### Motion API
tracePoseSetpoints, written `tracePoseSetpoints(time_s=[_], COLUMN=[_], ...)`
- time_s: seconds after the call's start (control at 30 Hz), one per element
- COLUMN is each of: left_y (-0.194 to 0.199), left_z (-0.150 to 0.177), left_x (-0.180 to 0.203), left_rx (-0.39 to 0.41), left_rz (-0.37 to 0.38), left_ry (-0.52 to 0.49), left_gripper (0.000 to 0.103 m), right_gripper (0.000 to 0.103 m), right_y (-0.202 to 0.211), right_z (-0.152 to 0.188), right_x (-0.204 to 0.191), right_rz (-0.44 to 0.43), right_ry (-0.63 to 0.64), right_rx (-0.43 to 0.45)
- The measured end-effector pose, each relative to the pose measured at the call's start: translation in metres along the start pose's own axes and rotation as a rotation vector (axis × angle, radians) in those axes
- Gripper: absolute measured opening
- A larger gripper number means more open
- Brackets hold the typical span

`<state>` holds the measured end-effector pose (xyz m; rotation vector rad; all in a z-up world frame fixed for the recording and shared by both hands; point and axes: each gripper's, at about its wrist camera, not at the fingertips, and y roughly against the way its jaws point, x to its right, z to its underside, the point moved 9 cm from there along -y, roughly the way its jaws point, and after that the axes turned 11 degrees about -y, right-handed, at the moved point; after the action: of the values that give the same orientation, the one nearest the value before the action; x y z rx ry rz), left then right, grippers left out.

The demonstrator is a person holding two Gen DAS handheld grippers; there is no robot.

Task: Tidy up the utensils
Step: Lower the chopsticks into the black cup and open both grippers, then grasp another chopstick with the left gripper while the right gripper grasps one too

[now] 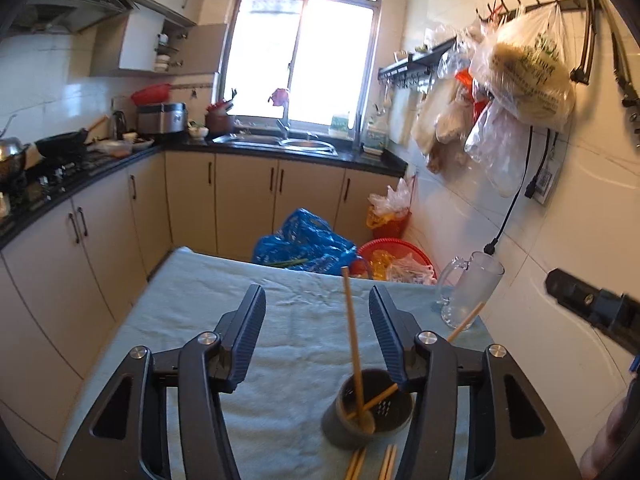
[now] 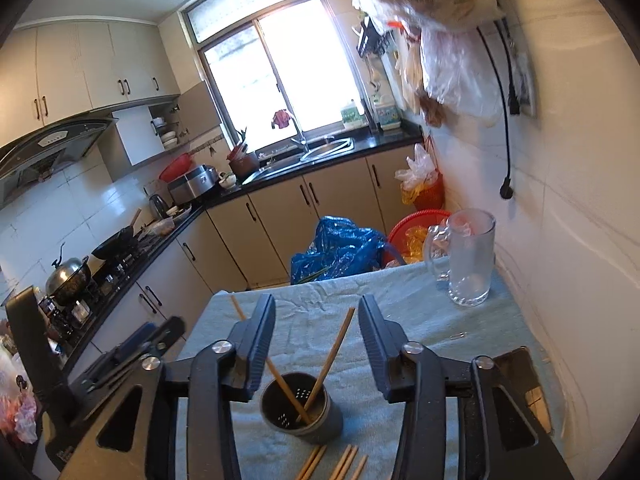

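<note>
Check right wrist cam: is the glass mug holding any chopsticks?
No. The glass mug stands empty at the table's far corner, while two chopsticks stand in the dark holder.

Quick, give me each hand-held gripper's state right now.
Left hand-held gripper: open, holding nothing.
Right hand-held gripper: open, holding nothing.
</note>
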<state>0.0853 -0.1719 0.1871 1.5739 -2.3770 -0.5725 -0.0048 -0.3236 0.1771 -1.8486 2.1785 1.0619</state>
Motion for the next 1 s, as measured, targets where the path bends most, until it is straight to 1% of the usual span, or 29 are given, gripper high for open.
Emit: tracePoseSetpoints(time_s=[0.07,0.13,0.27,0.37,0.4,0.47,0.53,0.6,0.67,0.73,0.77,0.8,0.83,0.87,0.93,1.0], left_y=[0.018,0.040,0.064,0.069,0.067,0.061,0.053,0.041,0.026,0.014,0.008,0.000,-0.006,-0.013,-0.022,-0.029], left_z=[0.003,0.012,0.036,0.067,0.080,0.105,0.126,0.151,0.177,0.195,0.205,0.212,0.221,0.228,0.237,0.244], left_x=[-0.005,-0.011,-0.016,-0.015,-0.013,-0.008,-0.002,0.007,0.018,0.027,0.033,0.039,0.044,0.048,0.055,0.061], left_rx=[0.012,0.018,-0.008,-0.070,-0.104,-0.167,-0.224,-0.290,-0.354,-0.402,-0.433,-0.462,-0.490,-0.513,-0.539,-0.558], left_rz=[-0.013,-0.022,-0.018,0.018,0.040,0.086,0.127,0.177,0.223,0.251,0.272,0.290,0.307,0.322,0.343,0.355], left_ry=[-0.010,-0.031,-0.057,-0.085,-0.095,-0.110,-0.125,-0.147,-0.171,-0.188,-0.195,-0.200,-0.203,-0.204,-0.206,-0.216], left_gripper=[0.061,0.066,0.072,0.073,0.073,0.073,0.073,0.073,0.069,0.054,0.049,0.040,0.034,0.032,0.027,0.025], right_gripper=[0.056,0.058,0.069,0.072,0.073,0.077,0.077,0.077,0.077,0.077,0.076,0.075,0.070,0.067,0.066,0.066], right_y=[0.021,0.040,0.079,0.104,0.111,0.125,0.135,0.140,0.140,0.132,0.125,0.120,0.112,0.104,0.089,0.078], right_z=[0.000,0.001,0.012,0.025,0.028,0.037,0.044,0.055,0.074,0.102,0.120,0.133,0.152,0.167,0.191,0.208], right_x=[-0.003,-0.005,0.002,0.021,0.030,0.055,0.084,0.117,0.147,0.166,0.173,0.176,0.178,0.178,0.178,0.175], right_rz=[0.001,0.004,0.042,0.118,0.148,0.230,0.303,0.363,0.391,0.373,0.356,0.344,0.322,0.299,0.252,0.213], right_ry=[0.013,0.028,0.087,0.166,0.189,0.238,0.262,0.264,0.227,0.175,0.153,0.142,0.128,0.113,0.067,0.022], right_rx=[0.012,0.020,0.001,-0.018,-0.023,-0.050,-0.084,-0.137,-0.197,-0.266,-0.307,-0.329,-0.358,-0.381,-0.414,-0.428])
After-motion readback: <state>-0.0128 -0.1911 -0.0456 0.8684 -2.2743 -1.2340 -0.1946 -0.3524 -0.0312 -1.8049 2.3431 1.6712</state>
